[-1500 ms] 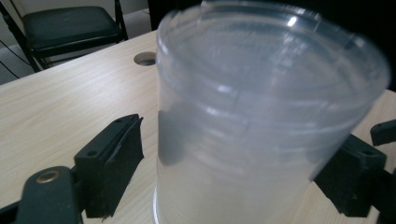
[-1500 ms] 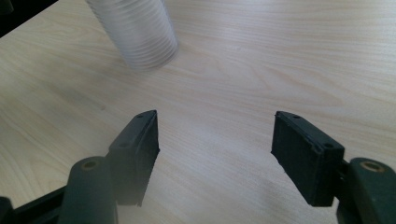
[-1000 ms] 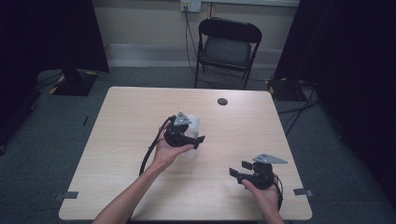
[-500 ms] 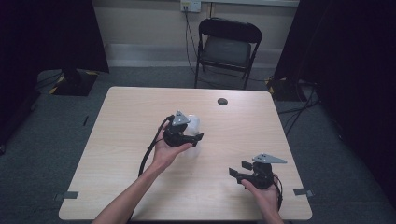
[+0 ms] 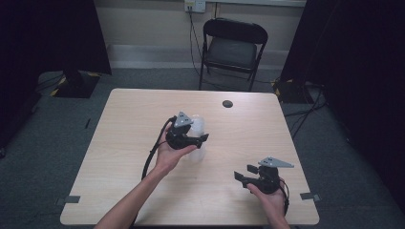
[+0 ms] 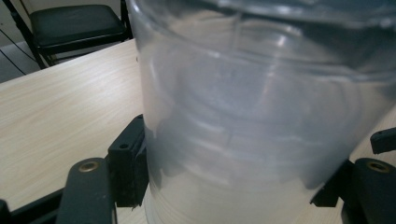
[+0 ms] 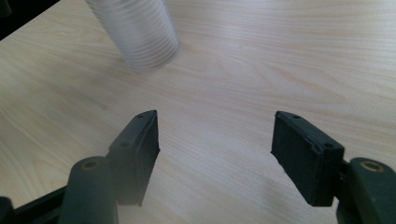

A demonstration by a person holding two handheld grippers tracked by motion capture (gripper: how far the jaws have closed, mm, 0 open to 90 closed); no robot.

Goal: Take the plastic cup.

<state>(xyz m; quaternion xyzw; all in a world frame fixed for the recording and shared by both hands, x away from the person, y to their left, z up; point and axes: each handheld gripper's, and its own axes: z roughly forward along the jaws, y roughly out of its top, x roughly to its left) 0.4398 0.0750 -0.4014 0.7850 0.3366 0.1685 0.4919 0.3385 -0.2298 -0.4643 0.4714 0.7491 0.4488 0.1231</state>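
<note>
From the high view the translucent plastic cup (image 5: 199, 128) is a pale blur near the middle of the table (image 5: 119, 124), mostly hidden behind the left gripper (image 5: 197, 139). The left gripper view shows it close: a ridged, cloudy cup (image 6: 252, 116) upright between the two jaws, which press its sides; its top is cut off. The right gripper (image 7: 215, 149), at the near right of the table, holds nothing, jaws spread wide, with the cup's ribbed base (image 7: 140, 32) farther off.
</note>
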